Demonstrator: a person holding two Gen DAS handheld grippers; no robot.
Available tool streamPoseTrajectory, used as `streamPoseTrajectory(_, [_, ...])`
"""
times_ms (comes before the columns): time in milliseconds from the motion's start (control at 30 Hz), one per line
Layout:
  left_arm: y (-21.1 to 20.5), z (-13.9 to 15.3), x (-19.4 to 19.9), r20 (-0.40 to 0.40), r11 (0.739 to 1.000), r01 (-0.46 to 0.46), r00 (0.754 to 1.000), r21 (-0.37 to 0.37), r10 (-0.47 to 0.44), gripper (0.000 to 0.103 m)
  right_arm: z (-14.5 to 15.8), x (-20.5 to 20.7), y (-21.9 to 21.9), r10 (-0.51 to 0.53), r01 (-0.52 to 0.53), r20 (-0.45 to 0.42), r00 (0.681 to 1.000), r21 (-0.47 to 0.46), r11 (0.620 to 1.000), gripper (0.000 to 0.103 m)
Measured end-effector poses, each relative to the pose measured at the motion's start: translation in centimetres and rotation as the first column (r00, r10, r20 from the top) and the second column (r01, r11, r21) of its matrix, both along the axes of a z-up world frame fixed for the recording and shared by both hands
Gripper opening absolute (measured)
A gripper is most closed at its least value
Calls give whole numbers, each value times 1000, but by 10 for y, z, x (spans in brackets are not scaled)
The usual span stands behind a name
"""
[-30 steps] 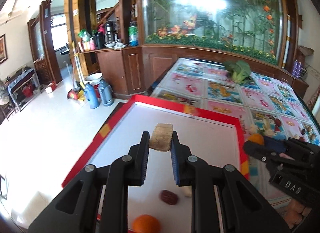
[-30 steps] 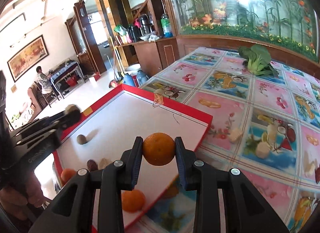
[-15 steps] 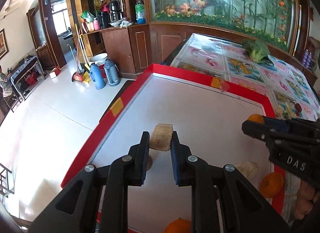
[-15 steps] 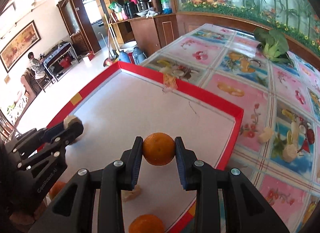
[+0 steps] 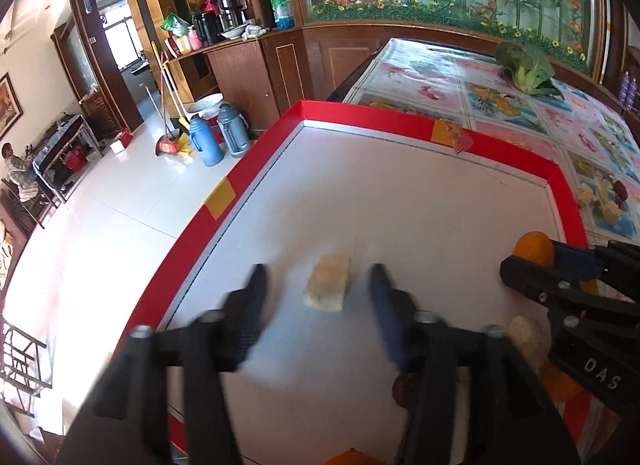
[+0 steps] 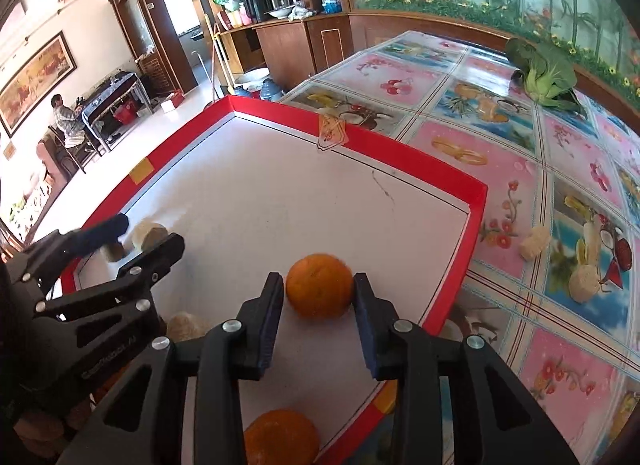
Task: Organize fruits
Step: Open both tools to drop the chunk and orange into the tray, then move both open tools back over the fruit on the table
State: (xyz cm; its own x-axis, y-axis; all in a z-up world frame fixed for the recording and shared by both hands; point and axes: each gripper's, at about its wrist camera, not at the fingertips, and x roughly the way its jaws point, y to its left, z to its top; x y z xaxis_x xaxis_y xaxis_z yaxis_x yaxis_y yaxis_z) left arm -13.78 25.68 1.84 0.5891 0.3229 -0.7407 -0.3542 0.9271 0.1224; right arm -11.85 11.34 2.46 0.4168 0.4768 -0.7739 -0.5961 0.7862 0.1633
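Right wrist view: red-rimmed tray (image 6: 478,201) holds two oranges (image 6: 319,286) and pale chunks (image 6: 149,234).

**Counts.** On the red-rimmed tray (image 5: 424,127) we count three oranges (image 5: 534,247), two pale chunks (image 5: 326,283) and one dark red fruit (image 5: 400,389). One small brown item (image 6: 114,251) also lies there. On the patterned tablecloth (image 6: 452,113) we count two further pale chunks (image 6: 534,241) and one leafy green vegetable (image 6: 548,73). On the floor we count two flasks (image 5: 204,141).
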Motion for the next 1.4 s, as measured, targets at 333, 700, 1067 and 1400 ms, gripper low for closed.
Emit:
streamPoseTrajectory(333, [-28,35,-15,78,998,62,995,20,-63,76,34,-9,-62,-92,73,139,986,140,988,42])
streamPoseTrajectory(700, [-111,46,-16,67,955,291,953,62,-294,78,32,-1,-194,-324,299,165,932,159,941,43])
streamPoseTrajectory(1067, [-153,54,14,30,930,364,930,42,-365,78,15,15,-322,-560,539,79,825,188,821,43])
streamPoseTrajectory(1400, [-232,39,22,-30,843,537,844,26,-536,78,1,30,-313,-525,517,60,849,111,849,37])
